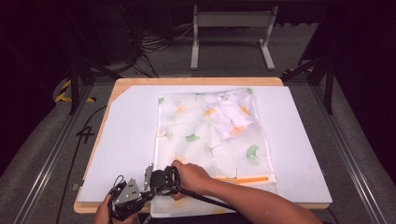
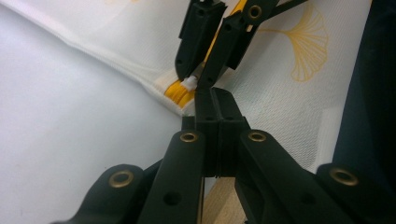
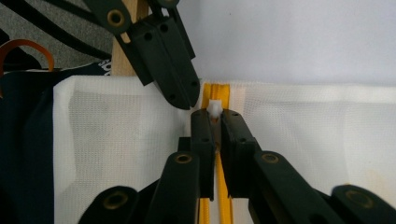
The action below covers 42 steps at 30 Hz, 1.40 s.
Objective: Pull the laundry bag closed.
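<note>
The bag (image 1: 212,135) edge is pinched by the left gripper (image 2: 208,95), likely for bracing. The white zip pull (image 3: 215,108) is pinched by the right gripper (image 3: 215,116) at the yellow zip's (image 3: 223,205) end.

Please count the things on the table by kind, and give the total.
Mesh bag with leaf print: 1
White garment inside the bag: 1
White table cover: 1
Hand-held gripper: 2, left hand-held gripper and right hand-held gripper
Total: 5

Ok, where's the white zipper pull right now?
In the right gripper view the white zipper pull sits pinched at the tips of the right tongs, at the end of the yellow zipper near the mesh bag corner, beside the left tongs.
</note>
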Motion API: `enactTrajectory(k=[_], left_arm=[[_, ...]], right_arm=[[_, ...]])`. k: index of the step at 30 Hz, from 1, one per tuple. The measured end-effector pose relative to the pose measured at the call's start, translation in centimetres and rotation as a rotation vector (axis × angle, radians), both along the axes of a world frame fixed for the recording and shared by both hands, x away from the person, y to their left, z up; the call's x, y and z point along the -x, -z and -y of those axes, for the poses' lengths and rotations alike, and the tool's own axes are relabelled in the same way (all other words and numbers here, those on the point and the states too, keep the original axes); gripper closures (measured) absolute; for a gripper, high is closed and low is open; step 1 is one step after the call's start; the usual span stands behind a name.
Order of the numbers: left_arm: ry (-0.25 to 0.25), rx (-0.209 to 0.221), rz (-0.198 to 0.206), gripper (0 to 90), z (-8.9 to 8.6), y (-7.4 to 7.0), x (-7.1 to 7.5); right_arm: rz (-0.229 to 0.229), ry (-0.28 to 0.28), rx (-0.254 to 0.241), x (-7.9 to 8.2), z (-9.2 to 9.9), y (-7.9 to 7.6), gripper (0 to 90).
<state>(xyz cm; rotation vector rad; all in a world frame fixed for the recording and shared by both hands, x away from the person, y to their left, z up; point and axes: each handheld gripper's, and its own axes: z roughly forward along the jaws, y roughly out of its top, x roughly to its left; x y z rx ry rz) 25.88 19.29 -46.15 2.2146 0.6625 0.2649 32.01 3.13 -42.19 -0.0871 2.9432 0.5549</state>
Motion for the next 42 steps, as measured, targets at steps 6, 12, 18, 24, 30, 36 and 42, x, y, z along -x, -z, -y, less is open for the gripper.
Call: enactTrajectory(k=[6,12,18,24,30,36,42], left_arm=[[0.001,0.007,-0.002,90.0,-0.1,0.0,-0.1],[-0.009,0.025,-0.016,90.0,-0.2,0.1,-0.1],[-0.018,0.029,-0.021,90.0,-0.3,0.1,-0.1],[-0.02,0.044,-0.033,90.0,-0.5,0.1,-0.2],[-0.106,0.141,-0.028,90.0,-1.5,-0.3,-0.9],[-0.126,0.131,-0.03,90.0,-0.8,-0.5,-2.5],[-0.109,0.125,-0.04,90.0,-0.5,-0.2,-3.3]], right_arm=[[0.003,0.005,-0.011,0.1,0.2,0.1,84.1],[0.0,0.01,-0.009,0.2,0.3,0.0,84.2],[0.007,0.004,-0.009,0.3,0.5,0.0,84.2],[0.011,0.005,-0.013,0.4,0.6,0.1,84.3],[0.007,0.002,-0.023,0.2,0.6,0.1,84.3],[0.01,0.006,-0.03,0.3,0.7,0.2,84.2],[0.005,0.01,-0.04,0.2,0.8,0.2,84.2]])
